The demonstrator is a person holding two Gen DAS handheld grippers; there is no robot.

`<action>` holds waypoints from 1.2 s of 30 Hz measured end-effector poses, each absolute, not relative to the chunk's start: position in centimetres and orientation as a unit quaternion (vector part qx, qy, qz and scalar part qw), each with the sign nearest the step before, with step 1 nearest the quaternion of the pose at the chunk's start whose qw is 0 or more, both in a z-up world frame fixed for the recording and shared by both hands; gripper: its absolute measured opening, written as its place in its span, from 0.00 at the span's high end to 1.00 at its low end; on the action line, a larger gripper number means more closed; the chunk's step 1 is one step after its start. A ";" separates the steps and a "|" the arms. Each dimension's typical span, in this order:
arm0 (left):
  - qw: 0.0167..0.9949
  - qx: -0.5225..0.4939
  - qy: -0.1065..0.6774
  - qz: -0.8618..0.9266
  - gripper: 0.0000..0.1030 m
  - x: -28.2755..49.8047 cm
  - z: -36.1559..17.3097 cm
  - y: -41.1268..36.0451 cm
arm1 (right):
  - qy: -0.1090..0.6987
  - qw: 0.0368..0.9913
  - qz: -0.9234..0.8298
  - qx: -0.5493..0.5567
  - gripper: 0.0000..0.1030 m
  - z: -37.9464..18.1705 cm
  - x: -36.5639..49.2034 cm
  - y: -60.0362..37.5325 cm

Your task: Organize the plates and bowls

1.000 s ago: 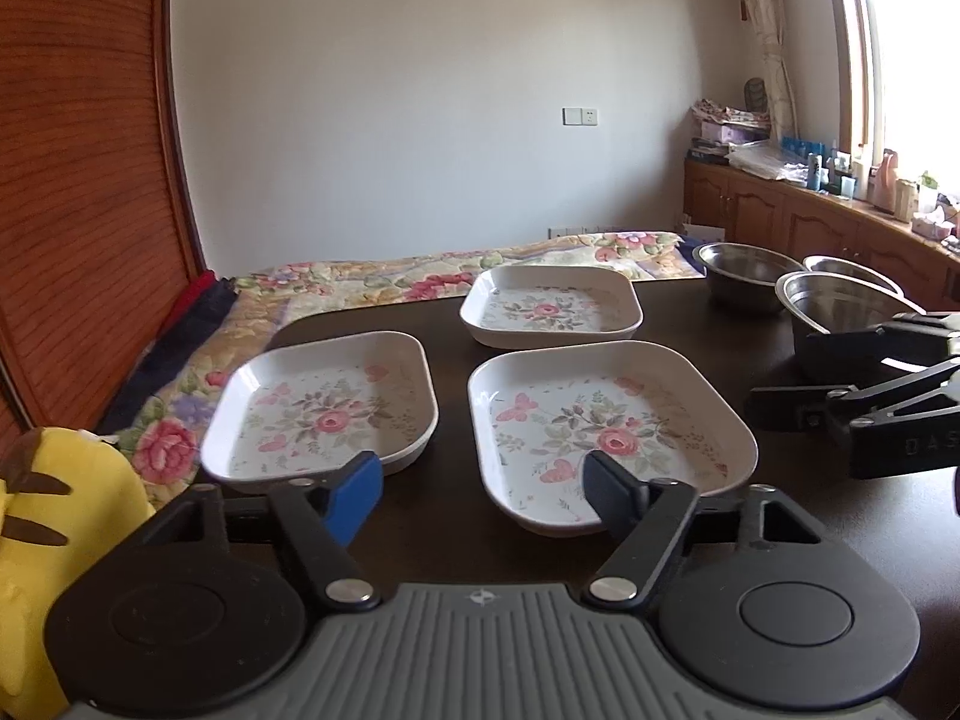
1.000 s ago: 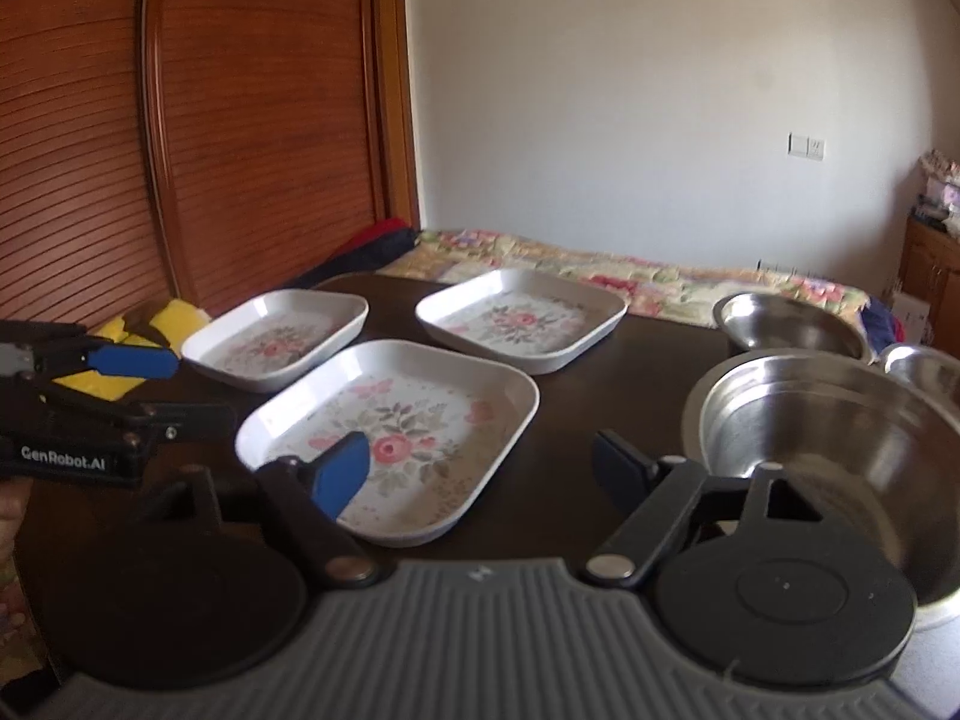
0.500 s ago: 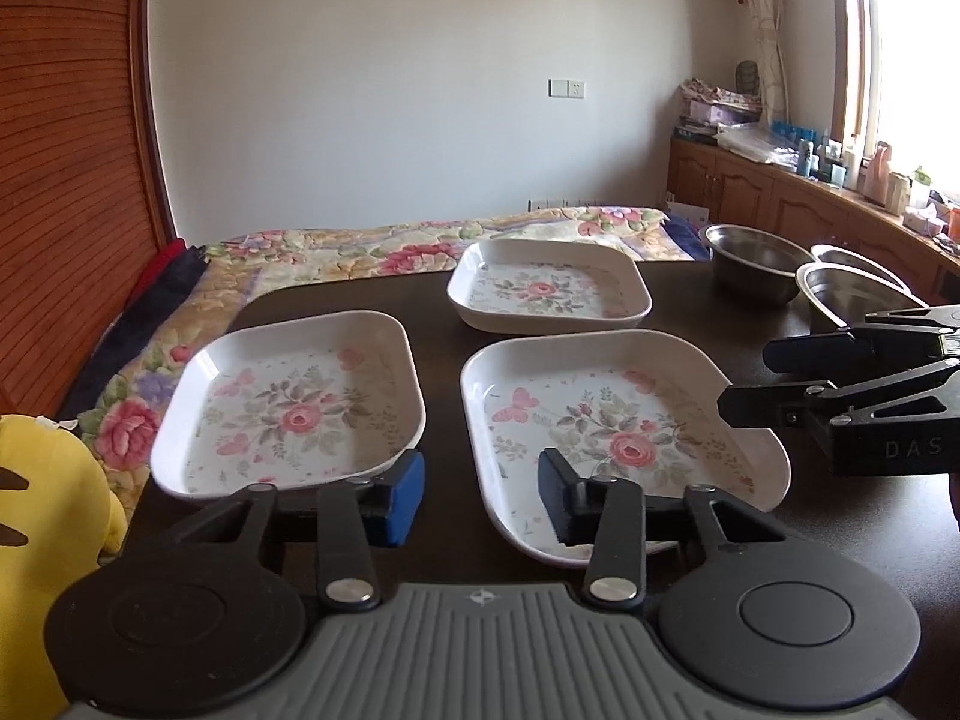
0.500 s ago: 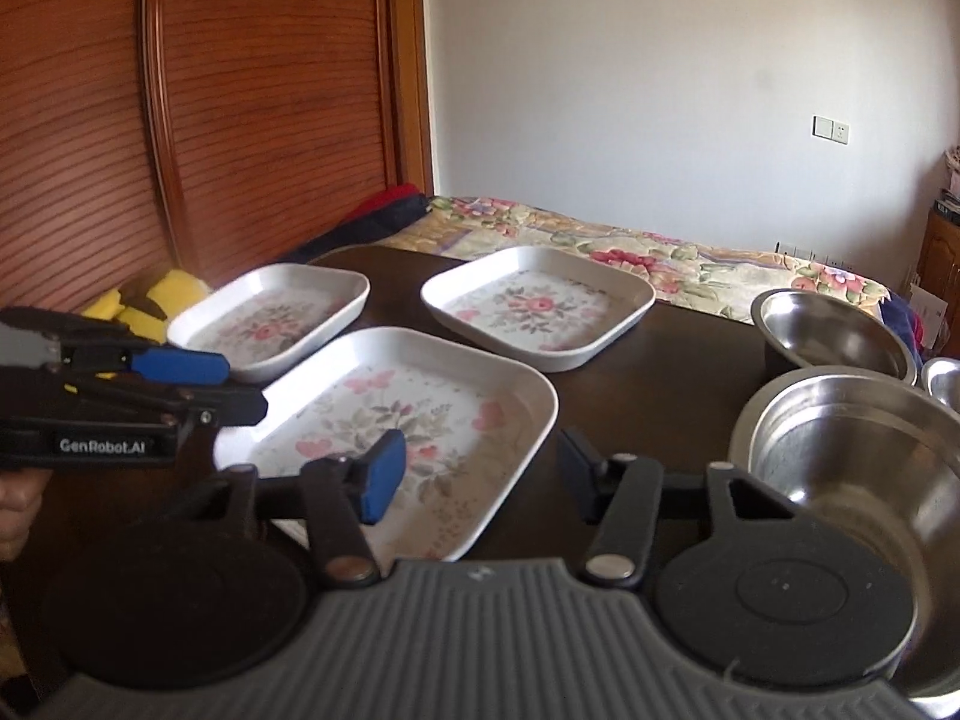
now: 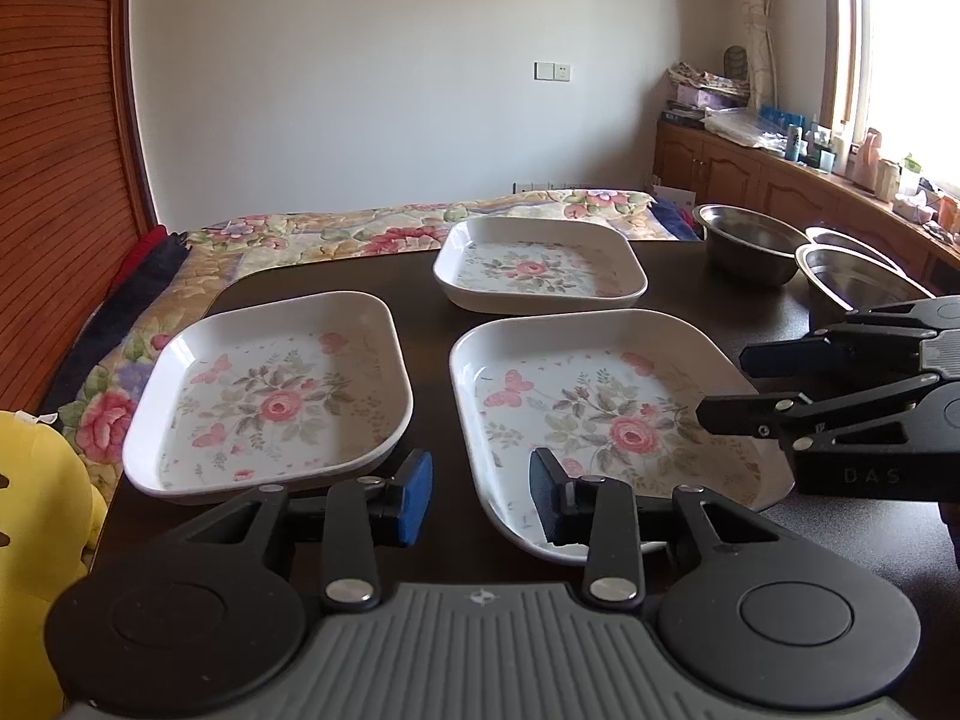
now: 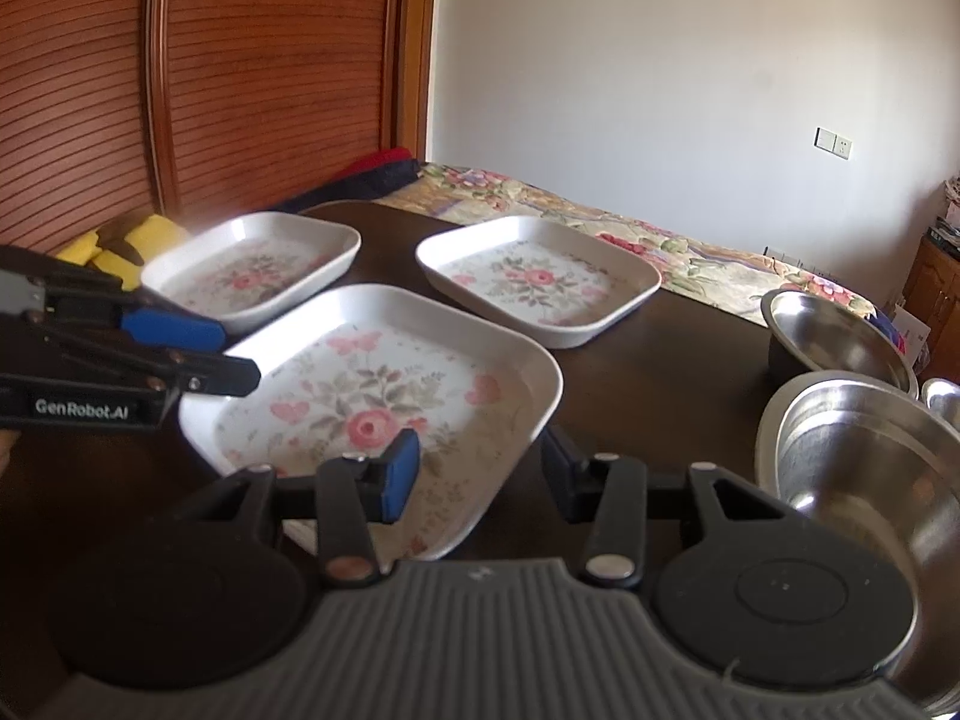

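In the left wrist view, a yellow plush toy [image 5: 33, 516] sits at the far left edge, beside the dark counter [image 5: 690, 288]. Just right of it, at centre left, a floral plate [image 5: 270, 396] lies flat. The left tool [image 5: 480, 495] fills the bottom centre; its blue and black fingers stand partly apart with nothing between them, over the gap between that plate and the large floral plate [image 5: 600, 414] at centre right. Above these, at upper centre, a third floral plate [image 5: 534, 267] lies apart from both. The right tool [image 5: 729, 387] enters from the right edge, its fingers a little apart and empty, just over the large plate's right rim. At upper right stand steel bowls [image 5: 750, 240], near one another.

In the right wrist view, the right tool's fingers straddle the large plate's near right corner without gripping it, and a big steel bowl [image 6: 864, 456] sits at lower right.
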State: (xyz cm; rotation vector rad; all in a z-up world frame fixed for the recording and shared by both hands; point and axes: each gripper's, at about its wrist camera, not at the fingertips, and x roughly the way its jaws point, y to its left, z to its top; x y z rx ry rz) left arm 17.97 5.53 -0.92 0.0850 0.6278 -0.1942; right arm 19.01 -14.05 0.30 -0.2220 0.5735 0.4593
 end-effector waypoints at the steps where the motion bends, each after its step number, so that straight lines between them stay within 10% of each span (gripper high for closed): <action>1: 0.945 0.042 0.309 -0.096 0.63 18.0 -1.0 5.5 | 0.282 0.927 0.224 -0.109 0.54 0.2 19.0 -14.0; 36: 0.939 0.039 0.326 -0.106 0.77 18.7 -1.5 5.0 | 0.298 0.926 0.224 -0.061 0.71 -0.2 19.5 -15.0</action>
